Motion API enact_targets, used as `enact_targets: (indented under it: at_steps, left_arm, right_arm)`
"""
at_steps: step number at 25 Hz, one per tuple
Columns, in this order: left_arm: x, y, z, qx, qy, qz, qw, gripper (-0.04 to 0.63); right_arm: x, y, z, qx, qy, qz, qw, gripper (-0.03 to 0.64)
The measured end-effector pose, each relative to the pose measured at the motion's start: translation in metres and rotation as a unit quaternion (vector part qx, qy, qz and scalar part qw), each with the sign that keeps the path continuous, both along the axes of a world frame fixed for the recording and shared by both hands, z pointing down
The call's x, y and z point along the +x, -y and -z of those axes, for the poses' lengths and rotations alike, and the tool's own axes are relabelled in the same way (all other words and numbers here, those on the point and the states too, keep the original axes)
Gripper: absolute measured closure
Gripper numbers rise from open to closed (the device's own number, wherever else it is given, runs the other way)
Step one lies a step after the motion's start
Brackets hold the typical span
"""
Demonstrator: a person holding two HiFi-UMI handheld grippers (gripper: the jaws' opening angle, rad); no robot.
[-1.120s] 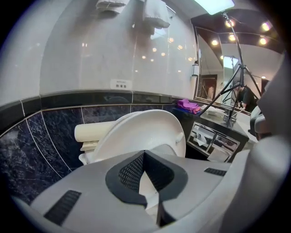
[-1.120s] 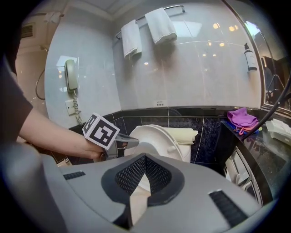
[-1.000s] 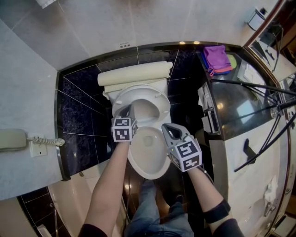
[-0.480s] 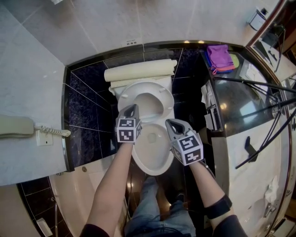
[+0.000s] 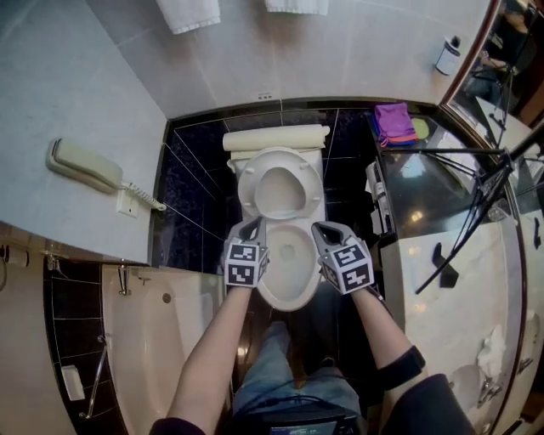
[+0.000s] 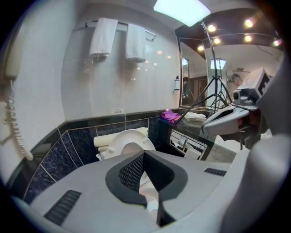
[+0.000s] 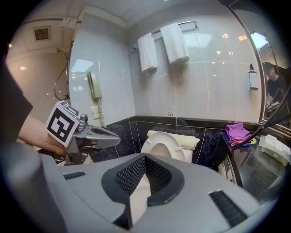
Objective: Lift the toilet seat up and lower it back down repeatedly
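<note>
Tiled wall (image 7: 213, 68): two towels (image 7: 175, 42), one seemingly raised toilet seat (image 5: 313, 183).

The toilet seat (image 5: 280, 157) is smooth, glossy white plastic; the dark wall tiles (image 5: 191, 195) behind it are polished and reflective. The 2 towels (image 7: 175, 43) and the purple cloth (image 5: 395, 119) are soft, matt fabric.

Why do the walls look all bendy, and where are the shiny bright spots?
Left gripper view: the wide lens bends the walls, corners go black, the ceiling lamp glares white. Right gripper view: same bending, soft shine beside the towels. Head view: sharp, light glints off the counter.
</note>
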State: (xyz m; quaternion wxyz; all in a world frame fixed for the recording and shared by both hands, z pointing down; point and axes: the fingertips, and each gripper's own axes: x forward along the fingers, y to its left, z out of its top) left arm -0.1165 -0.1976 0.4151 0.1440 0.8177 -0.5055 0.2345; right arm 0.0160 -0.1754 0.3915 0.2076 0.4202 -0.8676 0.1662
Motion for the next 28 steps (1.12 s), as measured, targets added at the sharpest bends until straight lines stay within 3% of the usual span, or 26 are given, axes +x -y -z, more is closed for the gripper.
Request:
enact_targets:
  at_steps: [13, 20, 28]
  left_arm:
    - [0.03, -0.194, 0.094, 0.042, -0.016, 0.022, 0.9987, 0.604]
    - [0.028, -0.259, 0.107, 0.051, -0.016, 0.034, 0.998, 0.604]
    - [0.027, -0.288, 0.112, 0.059, -0.027, 0.039, 0.9971, 0.606]
  right_arm:
    - [0.039, -0.165, 0.053, 0.003, 0.015, 0.031, 0.999, 0.6]
    - [0.062, -0.217, 0.062, 0.008, 0.02, 0.024, 0.999, 0.6]
    - [0.078, -0.238, 0.063, 0.013, 0.018, 0.016, 1.0, 0.6]
